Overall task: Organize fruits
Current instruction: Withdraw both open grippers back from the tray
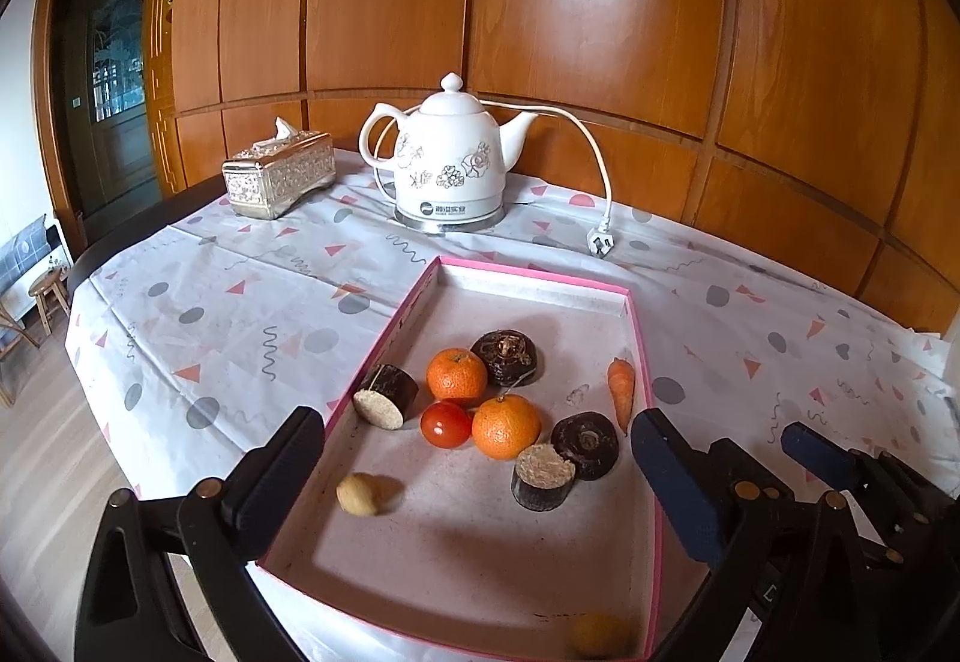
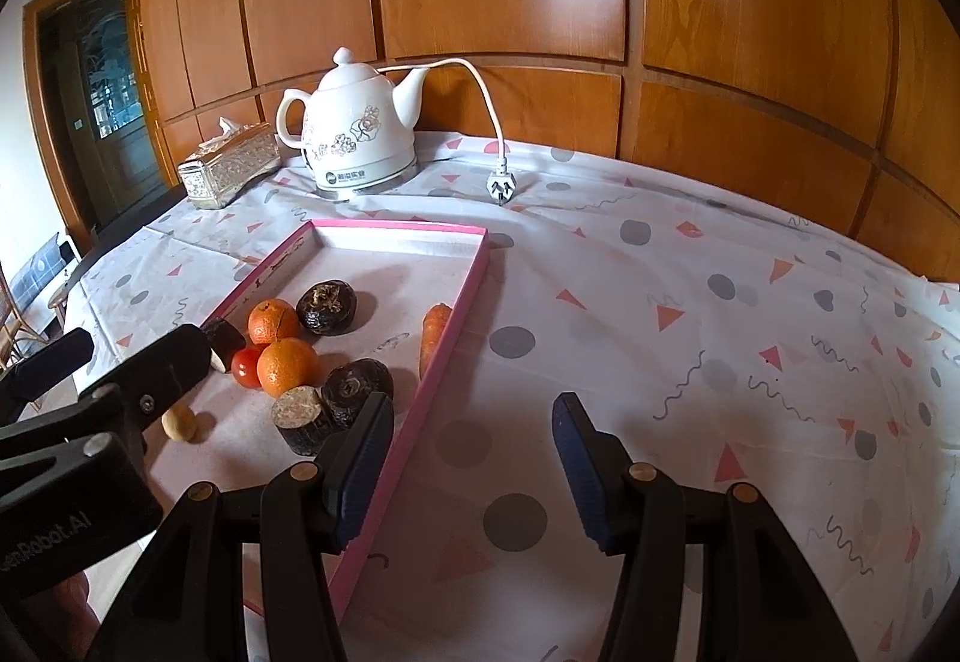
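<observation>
a pink-rimmed shallow box (image 1: 624,296) lies on the table (image 1: 240,314), holding the produce: two oranges (image 1: 457,376), one behind the other, with a red tomato (image 1: 445,424) touching the nearer one. two dark round fruits with dried stem caps (image 1: 505,357) sit by the oranges, one behind, one at the right. two dark cut cylinders with pale fibrous faces (image 1: 384,395), possibly sugarcane sections, lie at the left wall and in front of the cluster. a carrot (image 1: 621,389) rests along the right wall, a small pale tuber (image 1: 357,494) sits apart toward the near left, and a blurred yellowish item (image 1: 600,635) lies at the near corner.

the left gripper (image 1: 480,488) hovers over the box with its jaws spread wide and nothing between them. the right gripper (image 2: 474,464) stands partly open and empty, straddling the box's right wall, one finger over the box, the other over the patterned tablecloth (image 2: 720,302).

behind the box stand a white floral electric kettle (image 1: 447,164), its unplugged cord (image 1: 600,242) lying on the cloth, and a silver tissue box (image 1: 279,176), against wood panelling.
</observation>
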Demonstrator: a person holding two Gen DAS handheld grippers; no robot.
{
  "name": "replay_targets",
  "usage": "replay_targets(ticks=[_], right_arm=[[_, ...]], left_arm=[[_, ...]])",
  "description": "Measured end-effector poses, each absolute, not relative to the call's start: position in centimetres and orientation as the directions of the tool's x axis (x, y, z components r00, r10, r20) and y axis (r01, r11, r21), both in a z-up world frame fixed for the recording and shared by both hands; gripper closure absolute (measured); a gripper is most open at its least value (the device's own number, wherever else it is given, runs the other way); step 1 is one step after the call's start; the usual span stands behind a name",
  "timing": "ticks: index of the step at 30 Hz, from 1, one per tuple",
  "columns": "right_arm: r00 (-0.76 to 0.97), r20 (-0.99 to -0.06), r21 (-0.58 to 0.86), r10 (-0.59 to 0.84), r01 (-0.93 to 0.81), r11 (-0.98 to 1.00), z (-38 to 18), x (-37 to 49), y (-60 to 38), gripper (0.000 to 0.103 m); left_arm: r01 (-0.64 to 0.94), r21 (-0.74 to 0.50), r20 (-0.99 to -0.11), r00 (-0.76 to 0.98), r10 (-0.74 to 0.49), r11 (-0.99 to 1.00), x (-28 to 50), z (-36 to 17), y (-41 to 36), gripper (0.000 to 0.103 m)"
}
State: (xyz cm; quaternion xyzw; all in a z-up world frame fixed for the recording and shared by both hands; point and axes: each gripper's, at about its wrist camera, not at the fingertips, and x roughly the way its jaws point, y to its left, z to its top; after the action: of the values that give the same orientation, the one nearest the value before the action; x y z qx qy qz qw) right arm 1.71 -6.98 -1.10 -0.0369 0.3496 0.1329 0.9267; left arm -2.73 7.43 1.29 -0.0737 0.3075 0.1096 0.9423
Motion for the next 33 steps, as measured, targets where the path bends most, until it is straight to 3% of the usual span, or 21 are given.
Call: replay_targets(ticks=[33], right_arm=[[0.714, -0.665, 0.015, 0.218, -0.279, 0.96, -1.39, 1.54, -6.57, 0.047]], left_arm=[[-0.299, -0.073, -0.594, 0.779, 0.2, 0.951, -3.11, 1.09, 8.24, 0.004]])
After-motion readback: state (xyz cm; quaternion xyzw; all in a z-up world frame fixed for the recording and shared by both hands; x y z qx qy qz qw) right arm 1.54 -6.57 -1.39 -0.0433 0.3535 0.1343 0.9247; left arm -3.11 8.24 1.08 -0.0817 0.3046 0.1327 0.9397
